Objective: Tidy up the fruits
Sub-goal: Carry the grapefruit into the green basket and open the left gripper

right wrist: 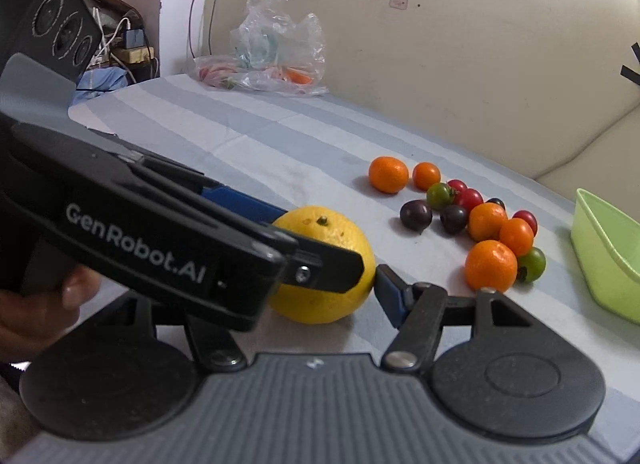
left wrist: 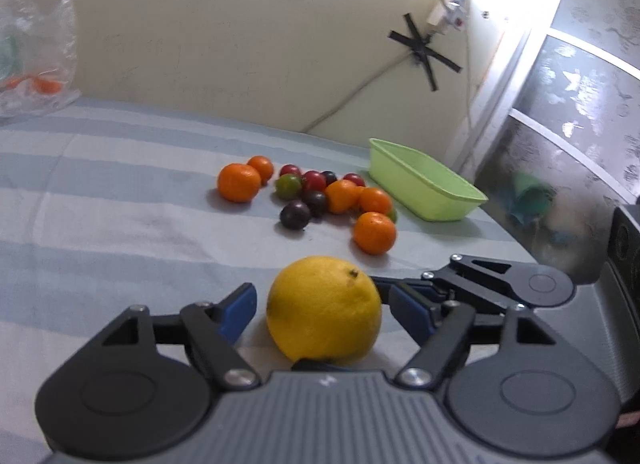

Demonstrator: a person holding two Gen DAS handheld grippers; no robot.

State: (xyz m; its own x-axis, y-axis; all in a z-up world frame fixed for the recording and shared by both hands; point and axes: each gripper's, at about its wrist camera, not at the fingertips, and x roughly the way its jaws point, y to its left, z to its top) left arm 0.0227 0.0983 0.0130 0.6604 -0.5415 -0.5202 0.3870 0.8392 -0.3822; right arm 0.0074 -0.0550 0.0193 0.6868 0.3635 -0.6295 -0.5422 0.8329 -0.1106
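Left gripper [left wrist: 320,312]: your fingers are spread around the yellow citrus [left wrist: 324,310], one on each side; a gap shows at the left pad [left wrist: 238,314].
Right gripper [right wrist: 376,288]: spread too, its right pad [right wrist: 390,296] just beside the same fruit; the left gripper crosses in front and hides its other finger.
Yellow citrus: sits near you on the striped cloth [left wrist: 120,199].
Fruit pile [left wrist: 320,199]: small oranges and dark, red and green round fruits lie farther off, loose.
Green tray [left wrist: 424,187]: far right, looks empty.
Risk: both tools crowd one fruit; closing together could knock fingers or roll it off the near edge.
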